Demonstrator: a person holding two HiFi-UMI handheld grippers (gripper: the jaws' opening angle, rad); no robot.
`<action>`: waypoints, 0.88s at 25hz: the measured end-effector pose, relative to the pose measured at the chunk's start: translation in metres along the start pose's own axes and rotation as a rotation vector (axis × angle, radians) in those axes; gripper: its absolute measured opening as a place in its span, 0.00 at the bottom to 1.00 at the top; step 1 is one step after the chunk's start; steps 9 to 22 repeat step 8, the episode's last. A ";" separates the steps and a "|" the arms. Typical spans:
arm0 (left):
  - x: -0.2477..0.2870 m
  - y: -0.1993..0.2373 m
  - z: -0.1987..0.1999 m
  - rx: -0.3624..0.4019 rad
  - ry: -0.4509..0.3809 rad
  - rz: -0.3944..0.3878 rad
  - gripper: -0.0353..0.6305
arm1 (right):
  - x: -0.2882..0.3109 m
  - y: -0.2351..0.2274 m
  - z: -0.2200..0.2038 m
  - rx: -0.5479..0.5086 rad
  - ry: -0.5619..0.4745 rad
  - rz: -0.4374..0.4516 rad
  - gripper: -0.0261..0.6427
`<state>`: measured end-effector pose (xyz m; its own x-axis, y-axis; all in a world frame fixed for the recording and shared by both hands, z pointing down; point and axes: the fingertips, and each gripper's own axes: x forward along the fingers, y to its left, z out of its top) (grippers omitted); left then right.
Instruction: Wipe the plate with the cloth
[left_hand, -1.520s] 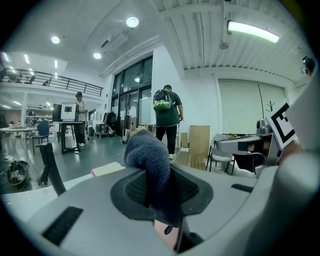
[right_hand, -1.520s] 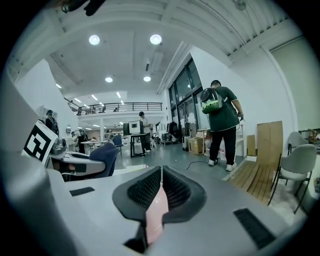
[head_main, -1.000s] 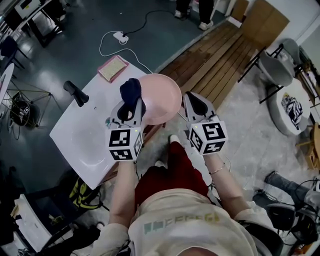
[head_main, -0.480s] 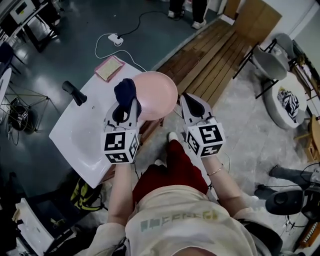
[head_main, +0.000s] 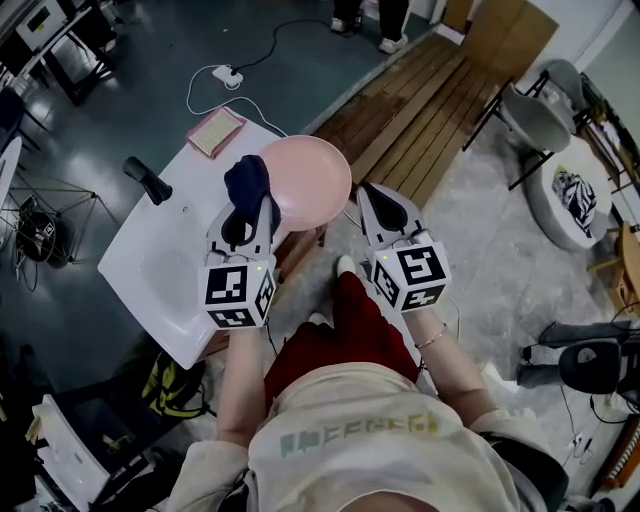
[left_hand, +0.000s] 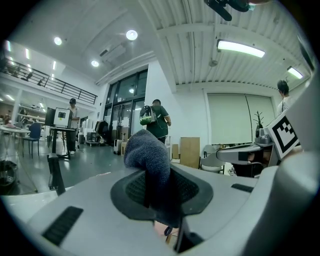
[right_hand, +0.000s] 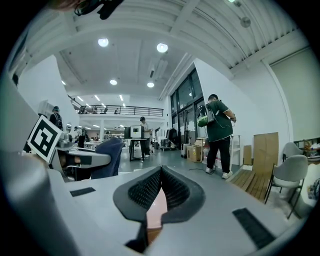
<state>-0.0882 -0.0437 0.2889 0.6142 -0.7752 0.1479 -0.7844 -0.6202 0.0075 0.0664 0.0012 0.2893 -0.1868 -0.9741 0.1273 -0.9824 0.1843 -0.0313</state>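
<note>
A pink plate (head_main: 305, 178) hangs in the air past the white table's (head_main: 150, 270) near corner. My right gripper (head_main: 368, 195) is shut on the plate's right rim, and the pink rim (right_hand: 157, 206) shows between the pads. My left gripper (head_main: 250, 207) is shut on a dark blue cloth (head_main: 247, 180). The cloth bunches out above the jaws and lies against the plate's left side. In the left gripper view the cloth (left_hand: 148, 152) fills the jaws of the left gripper (left_hand: 159, 191) and hides the plate.
A pink flat pad (head_main: 217, 133) lies at the table's far corner, with a black handle-like object (head_main: 147, 181) at its left edge. A white power strip with cable (head_main: 222, 73) lies on the floor. Wooden planking (head_main: 420, 90) and grey chairs (head_main: 535, 120) are to the right. People stand beyond.
Plate, cloth and both grippers have drifted a little up and to the left in the head view. Both grips are unchanged, and the cloth stays against the plate's left side.
</note>
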 end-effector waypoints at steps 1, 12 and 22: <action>-0.001 -0.001 0.000 -0.001 -0.001 0.000 0.17 | -0.001 0.000 0.000 0.000 -0.002 -0.001 0.09; -0.012 -0.010 -0.002 -0.023 -0.001 -0.014 0.17 | -0.015 0.003 -0.007 0.011 0.005 -0.010 0.09; -0.012 -0.010 -0.002 -0.023 -0.001 -0.014 0.17 | -0.015 0.003 -0.007 0.011 0.005 -0.010 0.09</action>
